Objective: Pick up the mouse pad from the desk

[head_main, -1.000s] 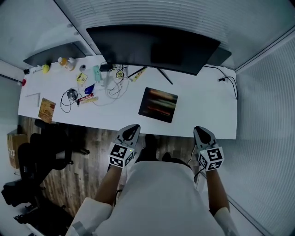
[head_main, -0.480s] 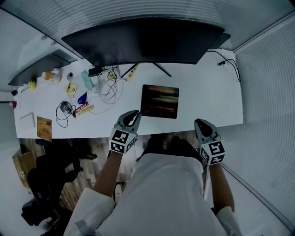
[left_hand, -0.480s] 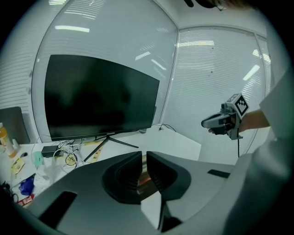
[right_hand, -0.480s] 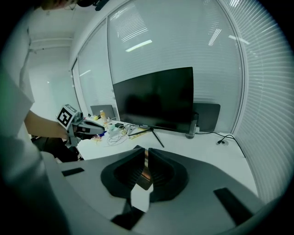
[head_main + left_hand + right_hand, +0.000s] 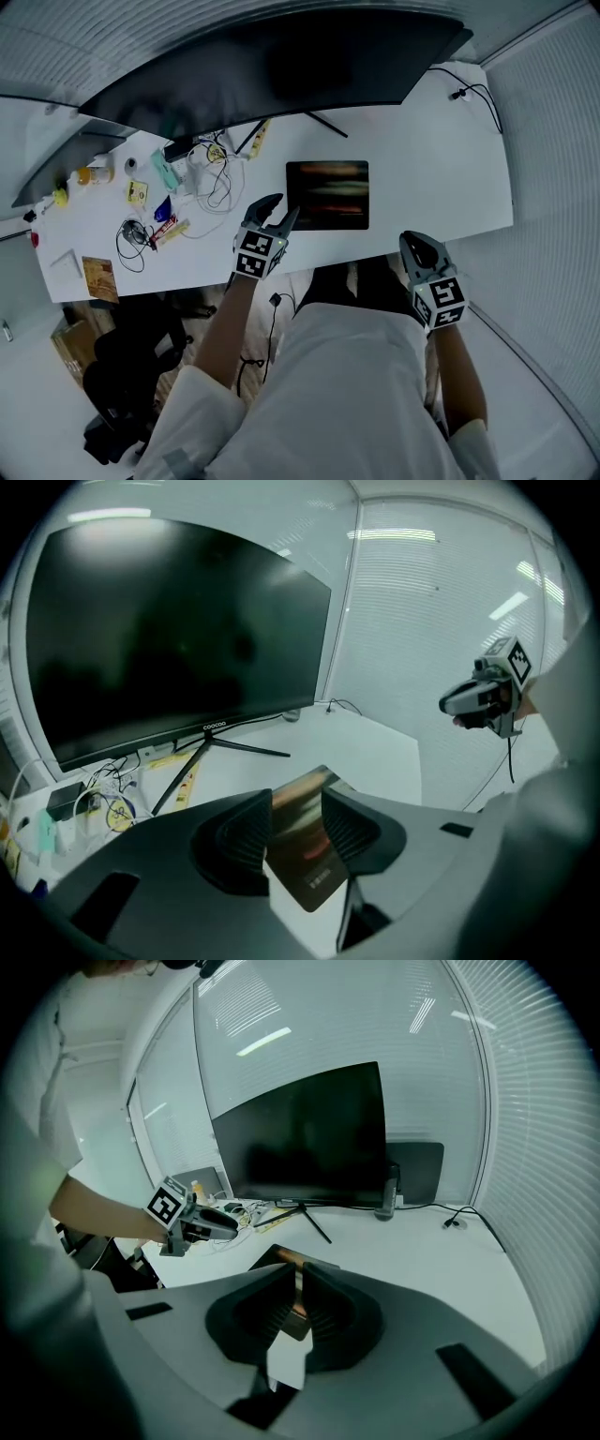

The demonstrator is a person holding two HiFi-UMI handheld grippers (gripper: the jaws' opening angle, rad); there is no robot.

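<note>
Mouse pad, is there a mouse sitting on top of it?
No, the mouse pad lies flat on the desk with nothing resting on top of it.

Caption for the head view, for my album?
Left gripper, jaws just opening and empty, beside the mouse pad on the desk.

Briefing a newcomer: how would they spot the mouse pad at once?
On the white desk, look just in front of the big dark monitor. The mouse pad lies there, right of the cable clutter: the only large, flat dark rectangle, streaked with reddish colour.
</note>
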